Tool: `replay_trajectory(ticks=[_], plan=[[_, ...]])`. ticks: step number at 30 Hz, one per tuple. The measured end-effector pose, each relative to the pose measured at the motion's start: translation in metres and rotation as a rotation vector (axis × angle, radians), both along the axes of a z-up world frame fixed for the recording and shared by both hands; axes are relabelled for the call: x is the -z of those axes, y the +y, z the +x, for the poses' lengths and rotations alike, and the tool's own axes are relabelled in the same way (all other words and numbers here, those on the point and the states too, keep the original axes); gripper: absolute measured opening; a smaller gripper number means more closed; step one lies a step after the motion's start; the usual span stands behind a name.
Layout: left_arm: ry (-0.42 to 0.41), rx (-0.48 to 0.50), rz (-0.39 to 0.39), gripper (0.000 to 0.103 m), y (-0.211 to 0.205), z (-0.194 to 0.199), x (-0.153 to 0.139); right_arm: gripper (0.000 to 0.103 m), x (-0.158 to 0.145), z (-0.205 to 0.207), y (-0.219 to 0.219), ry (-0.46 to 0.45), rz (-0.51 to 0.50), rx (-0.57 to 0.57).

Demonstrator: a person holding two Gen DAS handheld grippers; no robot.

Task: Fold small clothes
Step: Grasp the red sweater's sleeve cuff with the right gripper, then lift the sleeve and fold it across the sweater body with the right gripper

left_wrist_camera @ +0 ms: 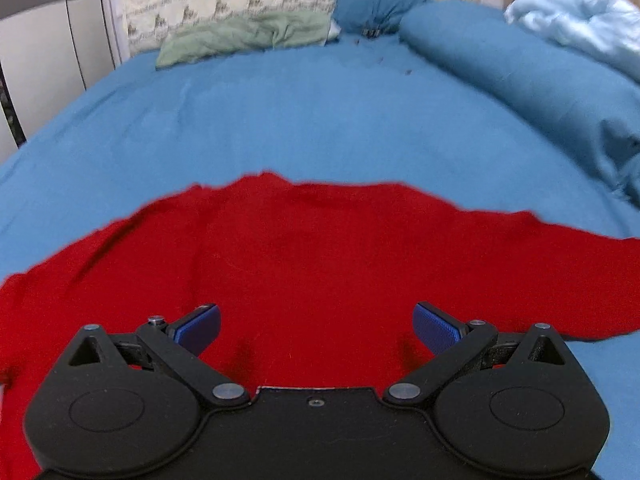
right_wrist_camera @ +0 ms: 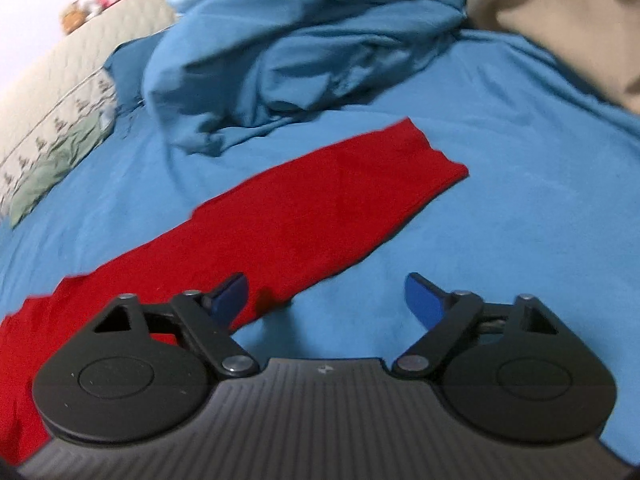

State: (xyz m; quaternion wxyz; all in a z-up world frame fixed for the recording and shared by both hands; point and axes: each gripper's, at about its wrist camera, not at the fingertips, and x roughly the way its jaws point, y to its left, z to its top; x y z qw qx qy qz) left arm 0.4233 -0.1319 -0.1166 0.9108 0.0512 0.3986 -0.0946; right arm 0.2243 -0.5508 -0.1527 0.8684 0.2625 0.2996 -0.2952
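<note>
Lying flat, red garment [left_wrist_camera: 320, 264] runs left-right, sleeve [right_wrist_camera: 320, 200] angled far-right; my left gripper [left_wrist_camera: 317, 330] and right gripper [right_wrist_camera: 326, 300] gape wide, empty.

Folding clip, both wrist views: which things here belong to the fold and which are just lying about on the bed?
Belongs to the job:
red garment, spread on the bed
left tool, open above it
right tool, open at the sleeve

Lying about:
blue sheet
bunched blue duvet
green cloth
pale blue blanket

Left gripper [left_wrist_camera: 316, 330] jaws wide apart; right gripper [right_wrist_camera: 325, 302] likewise.
</note>
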Motion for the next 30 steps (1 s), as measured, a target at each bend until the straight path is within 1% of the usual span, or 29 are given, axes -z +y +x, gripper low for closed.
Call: replay_trajectory(ticks=[2, 4, 5, 7, 8, 9, 10, 11, 12, 13, 15, 16, 17, 20, 23, 25, 27, 28, 30], plan=[[0.026, -0.019, 0.014, 0.103, -0.001, 0.014, 0.015, 0.089, 0.008, 0.004, -0.007, -0.023, 0.000, 0.028], [0.041, -0.045, 0.028, 0.103, -0.001, 0.024, 0.025, 0.079, 0.013, 0.008, -0.012, -0.048, -0.003, 0.053], [0.052, -0.055, 0.029, 0.103, 0.000, 0.028, 0.030, 0.076, 0.014, 0.010, -0.015, -0.051, -0.006, 0.066], [0.082, -0.065, 0.006, 0.103, 0.004, 0.035, 0.039, 0.066, 0.016, 0.013, -0.017, -0.057, -0.012, 0.088], [0.087, -0.069, -0.006, 0.103, 0.006, 0.037, 0.041, 0.063, 0.017, 0.014, -0.018, -0.060, -0.014, 0.096], [0.087, -0.074, -0.019, 0.103, 0.007, 0.038, 0.041, 0.053, 0.018, 0.016, -0.020, -0.060, -0.015, 0.104], [0.092, -0.076, -0.023, 0.103, 0.009, 0.040, 0.041, 0.045, 0.018, 0.017, -0.020, -0.057, -0.019, 0.118], [0.099, -0.075, -0.022, 0.103, 0.010, 0.043, 0.042, 0.042, 0.018, 0.018, -0.020, -0.059, -0.014, 0.129], [0.106, -0.070, -0.019, 0.103, 0.009, 0.044, 0.041, 0.031, 0.018, 0.019, -0.021, -0.065, -0.007, 0.138], [0.112, -0.062, -0.017, 0.103, 0.009, 0.045, 0.040, 0.023, 0.017, 0.020, -0.023, -0.072, 0.004, 0.141], [0.123, -0.066, -0.019, 0.103, 0.013, 0.046, 0.034, 0.022, 0.013, 0.023, -0.024, -0.081, 0.013, 0.131], [0.110, -0.081, -0.019, 0.103, 0.016, 0.044, 0.030, 0.022, 0.007, 0.025, -0.022, -0.094, 0.006, 0.122], [0.079, -0.091, -0.019, 0.103, 0.020, 0.043, 0.024, 0.022, -0.002, 0.028, -0.018, -0.123, 0.006, 0.104], [0.022, -0.062, -0.048, 0.103, 0.033, 0.038, 0.002, 0.022, -0.036, 0.046, 0.002, -0.219, 0.020, 0.020], [-0.019, -0.076, -0.073, 0.103, 0.059, 0.030, -0.023, 0.022, -0.081, 0.083, 0.049, -0.314, 0.009, -0.145], [-0.042, -0.099, -0.080, 0.103, 0.079, 0.028, -0.035, 0.022, -0.109, 0.113, 0.097, -0.370, 0.004, -0.291], [-0.081, -0.127, -0.078, 0.103, 0.104, 0.021, -0.047, 0.022, -0.127, 0.139, 0.151, -0.411, 0.022, -0.433], [-0.095, -0.143, -0.068, 0.103, 0.116, 0.018, -0.051, 0.022, -0.132, 0.154, 0.185, -0.420, 0.040, -0.519], [-0.107, -0.173, -0.051, 0.103, 0.140, 0.013, -0.054, 0.021, -0.127, 0.178, 0.251, -0.413, 0.065, -0.668]])
